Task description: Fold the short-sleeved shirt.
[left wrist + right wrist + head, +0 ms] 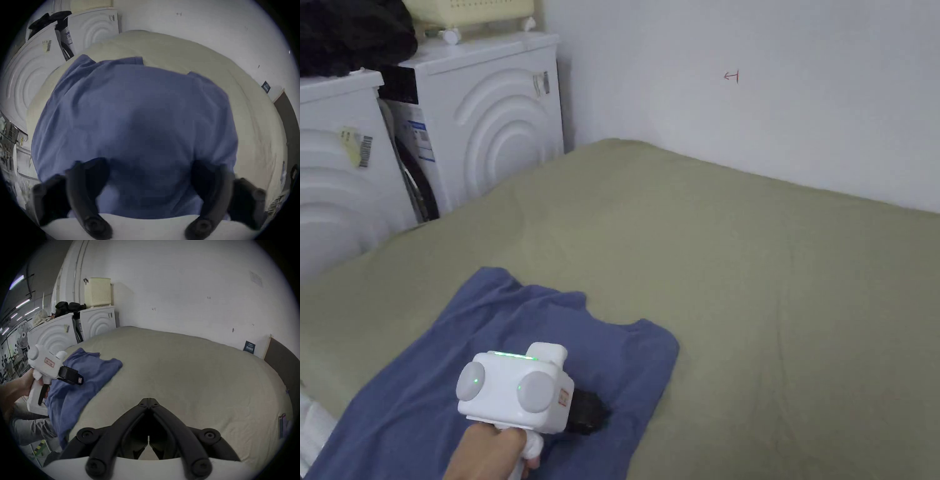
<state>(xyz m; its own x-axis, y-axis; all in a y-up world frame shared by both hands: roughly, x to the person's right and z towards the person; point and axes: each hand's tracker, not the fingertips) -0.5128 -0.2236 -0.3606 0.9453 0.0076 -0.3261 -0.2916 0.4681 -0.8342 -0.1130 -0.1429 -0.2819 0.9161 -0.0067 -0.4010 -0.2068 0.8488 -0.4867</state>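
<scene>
On the bed: we are seeing the blue short-sleeved shirt (pixel 506 350) lying flat on the olive sheet (pixel 769 281).
Left gripper (pixel 149 170): we are holding it over the shirt, jaws apart.
Right gripper (pixel 148 400): we are holding it above bare sheet, jaws together, empty.
Beyond: washing machines (pixel 487 112) are standing beside the bed.

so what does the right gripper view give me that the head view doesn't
Right gripper view: the right tool, jaws closed, above bare sheet, plus a fan far off and the full cream basket on a machine.
Head view: the back of the left tool from above, with its green light lit.
Both: the blue shirt spread on the olive sheet, the left tool over it in a hand, the white washing machines and the wall.
</scene>
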